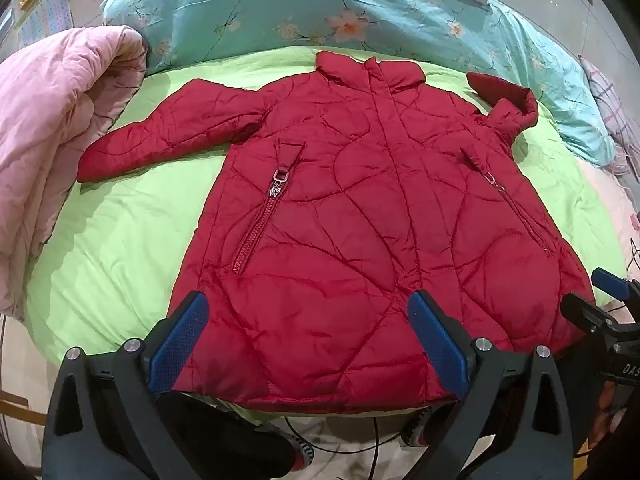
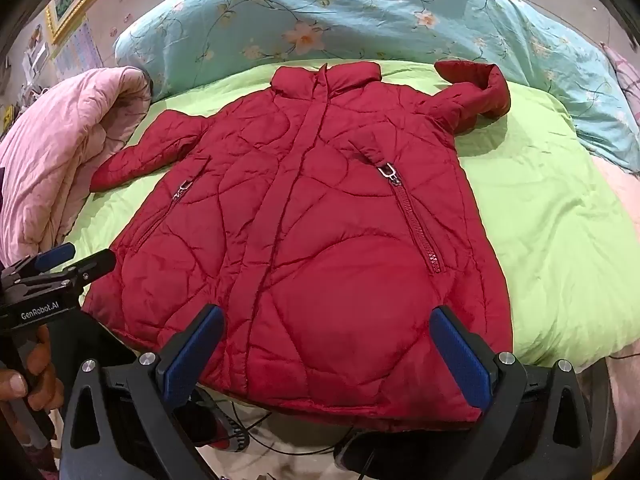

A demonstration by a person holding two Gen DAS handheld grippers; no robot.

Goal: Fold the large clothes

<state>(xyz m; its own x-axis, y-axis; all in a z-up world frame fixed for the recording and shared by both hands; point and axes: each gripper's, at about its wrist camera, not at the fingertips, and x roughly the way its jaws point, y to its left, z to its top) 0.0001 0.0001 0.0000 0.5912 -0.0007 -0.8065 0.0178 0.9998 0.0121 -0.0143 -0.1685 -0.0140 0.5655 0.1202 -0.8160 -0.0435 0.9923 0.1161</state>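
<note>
1. You are standing at a bed covered by a green sheet [image 1: 120,240], with a blue flowered quilt [image 1: 280,8] bunched along its far side and a pink quilt [image 1: 52,128] rolled up at the left.
2. The red jacket [image 1: 360,200] lies front up and zipped in the middle of the green sheet, collar toward the blue quilt and hem at the near edge, just in front of you.
3. Its sleeve on the left of the picture [image 1: 160,136] stretches flat toward the pink quilt; the sleeve on the right [image 2: 476,92] is bent back near the collar, cuff turned up.
4. Your left gripper [image 1: 308,344] hovers over the hem with its jaws spread wide, holding nothing; the blue pads [image 1: 178,344] frame the jacket's lower left part.
5. Your right gripper [image 2: 326,356] hovers likewise over the lower right part, jaws wide apart and empty.
6. Two slanted pocket zips show on the chest; the left one [image 1: 260,224] has a metal pull at its top.
</note>
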